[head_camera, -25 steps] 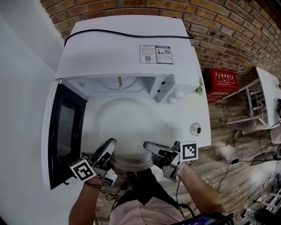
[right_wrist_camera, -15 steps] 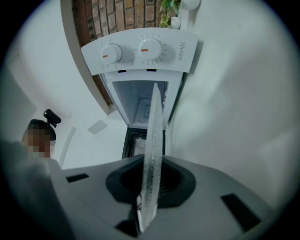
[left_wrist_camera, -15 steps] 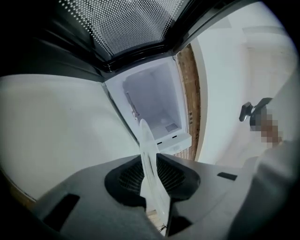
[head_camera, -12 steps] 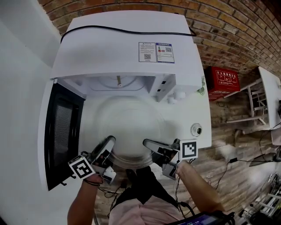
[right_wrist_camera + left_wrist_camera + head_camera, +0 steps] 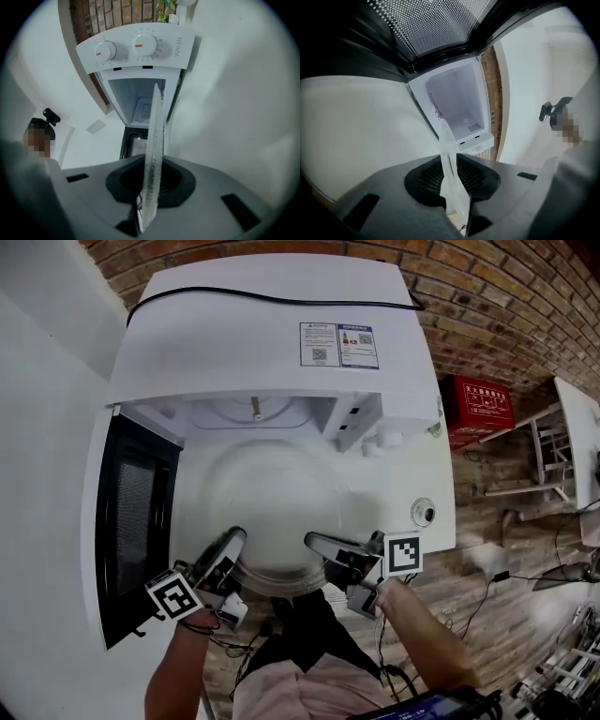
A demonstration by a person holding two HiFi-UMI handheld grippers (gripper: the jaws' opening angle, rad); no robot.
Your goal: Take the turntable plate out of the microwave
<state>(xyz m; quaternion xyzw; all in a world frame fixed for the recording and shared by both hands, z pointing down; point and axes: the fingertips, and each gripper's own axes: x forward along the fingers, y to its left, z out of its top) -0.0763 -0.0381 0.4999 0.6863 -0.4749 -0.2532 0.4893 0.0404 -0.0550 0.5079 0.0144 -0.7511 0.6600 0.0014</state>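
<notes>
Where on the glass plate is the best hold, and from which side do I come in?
The thin near rim, from the person's side, one gripper on each side of centre. The plate is level and wide, so only its edge fits between jaws; the left gripper and right gripper are shut on it there.

The left tongs and the right tongs are dark grey, with ribbed black pads. Each carries a white cube with a black square marker: left cube, right cube. The person wears pale pink clothing.
</notes>
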